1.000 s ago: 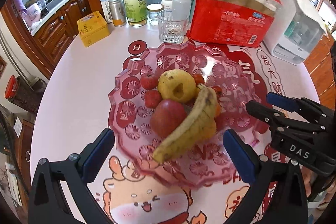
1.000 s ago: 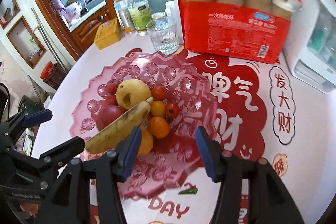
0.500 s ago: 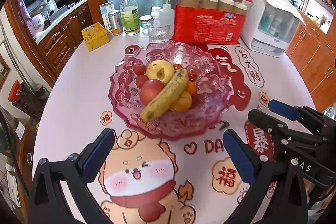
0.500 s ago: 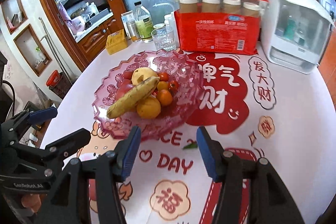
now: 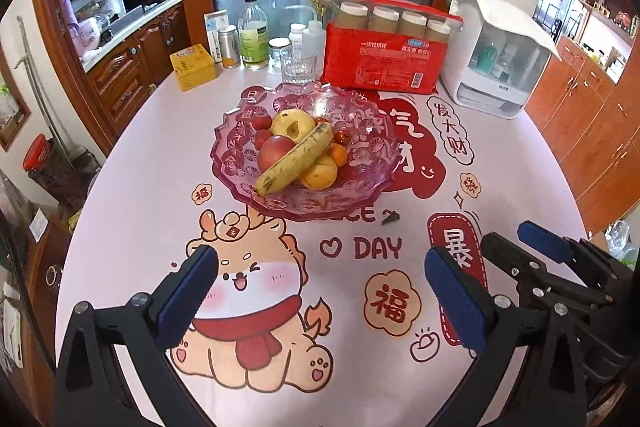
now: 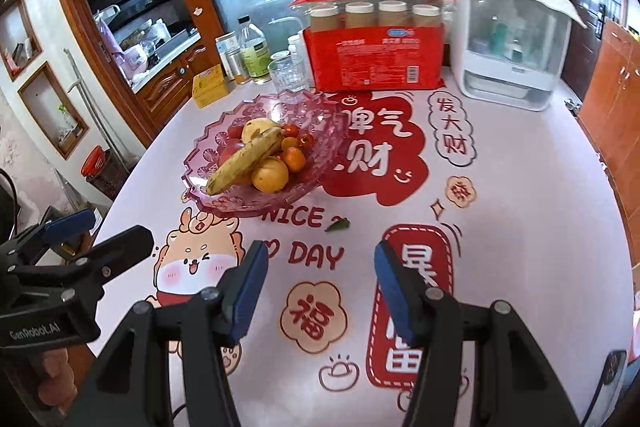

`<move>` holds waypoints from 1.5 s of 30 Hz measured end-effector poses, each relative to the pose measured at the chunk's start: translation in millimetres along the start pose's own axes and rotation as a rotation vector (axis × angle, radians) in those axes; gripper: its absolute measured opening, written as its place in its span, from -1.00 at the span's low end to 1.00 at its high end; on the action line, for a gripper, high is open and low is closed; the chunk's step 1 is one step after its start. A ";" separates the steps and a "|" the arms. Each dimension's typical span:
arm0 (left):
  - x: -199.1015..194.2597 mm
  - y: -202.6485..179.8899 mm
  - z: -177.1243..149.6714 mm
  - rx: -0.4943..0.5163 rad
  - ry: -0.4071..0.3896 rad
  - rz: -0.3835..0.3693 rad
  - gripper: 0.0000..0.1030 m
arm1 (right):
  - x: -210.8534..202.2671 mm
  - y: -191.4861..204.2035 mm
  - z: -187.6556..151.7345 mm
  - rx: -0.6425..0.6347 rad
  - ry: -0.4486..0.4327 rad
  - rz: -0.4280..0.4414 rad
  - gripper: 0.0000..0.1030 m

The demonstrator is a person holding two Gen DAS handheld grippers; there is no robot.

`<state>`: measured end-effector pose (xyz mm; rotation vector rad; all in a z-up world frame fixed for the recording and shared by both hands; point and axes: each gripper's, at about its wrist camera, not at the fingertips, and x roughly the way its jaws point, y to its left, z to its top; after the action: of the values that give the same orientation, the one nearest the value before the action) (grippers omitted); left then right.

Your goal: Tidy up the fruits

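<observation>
Toward the far side of the table (image 5: pixel 132 187), near its middle, the pink fruit dish (image 5: pixel 240 183) stands with all the fruits inside: the banana (image 5: pixel 296 159) lies across the top, touching the red apple (image 5: pixel 274 151), the yellow pear (image 5: pixel 292 123) and the orange fruit (image 5: pixel 320 173). A second ago this dish filled my views from close; now both my claws have pulled back toward the near edge and it looks far. My left gripper (image 5: pixel 320 297) has its jaws wide apart and holds nothing, and my right gripper (image 6: pixel 318 291) is the same, empty and open. A small green leaf (image 6: pixel 338 225) lies on the table just in front of the dish. I judge that the organizing is finished, because no fruit remains outside the dish.
</observation>
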<state>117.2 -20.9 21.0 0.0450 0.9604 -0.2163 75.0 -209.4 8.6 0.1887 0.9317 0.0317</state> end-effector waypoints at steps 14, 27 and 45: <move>-24.1 -15.0 -26.7 -0.028 -0.011 0.029 0.99 | -42.0 3.2 -16.4 0.002 -0.067 -0.085 0.29; -28.4 -20.4 -27.5 0.009 -0.031 0.050 0.99 | -43.5 2.8 -22.6 0.021 -0.046 -0.102 0.30; -31.7 -14.9 -28.9 0.013 -0.037 0.068 0.99 | -43.4 2.3 -24.0 0.023 -0.042 -0.104 0.30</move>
<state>73.3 -26.4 31.2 0.0850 0.9194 -0.1601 30.0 -208.4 29.6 0.1613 0.8993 -0.0785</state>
